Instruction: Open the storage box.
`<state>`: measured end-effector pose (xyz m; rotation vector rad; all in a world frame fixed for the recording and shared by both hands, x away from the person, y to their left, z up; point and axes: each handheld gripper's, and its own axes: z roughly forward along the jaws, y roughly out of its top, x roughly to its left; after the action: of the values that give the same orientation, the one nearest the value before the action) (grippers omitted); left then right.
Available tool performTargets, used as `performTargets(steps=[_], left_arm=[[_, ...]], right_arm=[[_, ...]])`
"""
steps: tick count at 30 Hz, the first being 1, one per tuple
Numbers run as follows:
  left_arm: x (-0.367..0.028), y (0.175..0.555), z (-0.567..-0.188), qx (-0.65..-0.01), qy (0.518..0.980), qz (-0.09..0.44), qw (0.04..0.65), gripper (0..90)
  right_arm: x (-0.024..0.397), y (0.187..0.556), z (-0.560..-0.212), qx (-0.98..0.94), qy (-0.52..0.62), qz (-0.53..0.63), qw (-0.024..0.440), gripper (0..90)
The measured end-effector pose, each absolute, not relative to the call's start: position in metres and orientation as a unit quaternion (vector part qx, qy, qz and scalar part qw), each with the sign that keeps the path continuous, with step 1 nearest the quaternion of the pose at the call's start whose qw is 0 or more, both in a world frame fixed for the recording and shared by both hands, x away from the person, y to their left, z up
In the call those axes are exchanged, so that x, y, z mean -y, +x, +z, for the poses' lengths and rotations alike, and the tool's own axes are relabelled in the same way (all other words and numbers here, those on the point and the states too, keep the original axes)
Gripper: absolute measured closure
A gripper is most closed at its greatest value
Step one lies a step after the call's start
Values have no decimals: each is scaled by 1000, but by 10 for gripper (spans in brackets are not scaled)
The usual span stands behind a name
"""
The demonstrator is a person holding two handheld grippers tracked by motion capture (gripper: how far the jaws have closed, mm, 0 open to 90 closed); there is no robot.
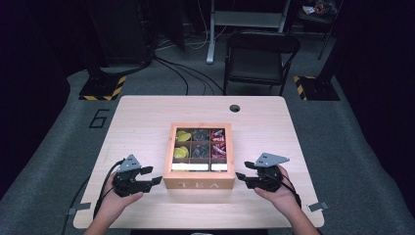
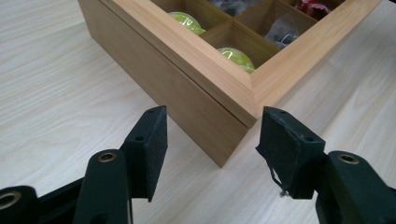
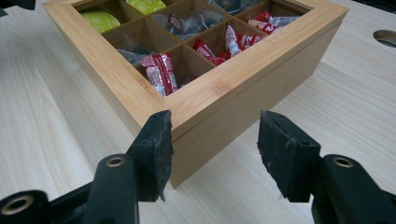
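- Looking down from the high view, the wooden tea box (image 1: 199,156) sits at the middle of the table (image 1: 142,112), its lettered front wall turned toward the person and its glass lid down over the compartments of tea bags. The left gripper (image 1: 155,180) hovers just off the box's near left corner and the right gripper (image 1: 241,176) just off the near right corner, each pointing inward at the box. The two stand about equally near, so the box lies between them, its front wall running from one gripper to the other. Both pairs of jaws stand apart with nothing in them.
- In the left gripper view, the box's (image 2: 196,79) near corner points straight into the gap between the two black pads (image 2: 152,149), a little beyond their tips. The pads are parted and touch nothing. The seam where lid meets base runs along the wall just under the rim; the corner edge stands upright, in line with the gap.
- In the right gripper view, the other front corner of the box (image 3: 224,100) sits in the gap. The left pad (image 3: 156,154) overlaps the wood in the picture, but whether it touches I cannot tell. The jaws are parted, clamping nothing. My guess is that the next move depends on both grippers meeting the lid's corners evenly.
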<state>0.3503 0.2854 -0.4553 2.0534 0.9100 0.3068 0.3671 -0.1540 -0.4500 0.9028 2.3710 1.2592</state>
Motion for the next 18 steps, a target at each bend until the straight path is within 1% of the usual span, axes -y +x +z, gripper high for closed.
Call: performTargets(steps=[2, 5, 13, 18], left_arm=[[-283, 350, -456, -358, 823, 120, 424, 423], [-280, 350, -458, -349, 829, 114, 421, 453], [-272, 350, -467, -353, 825, 110, 427, 498], [-269, 349, -470, -347, 831, 106, 421, 526]], right_arm=[[154, 367, -450, -827, 313, 442, 152, 435], [154, 367, -451, -825, 316, 443, 149, 430], [154, 366, -454, -825, 315, 446, 149, 427], [154, 366, -455, -816, 325, 456, 143, 428]])
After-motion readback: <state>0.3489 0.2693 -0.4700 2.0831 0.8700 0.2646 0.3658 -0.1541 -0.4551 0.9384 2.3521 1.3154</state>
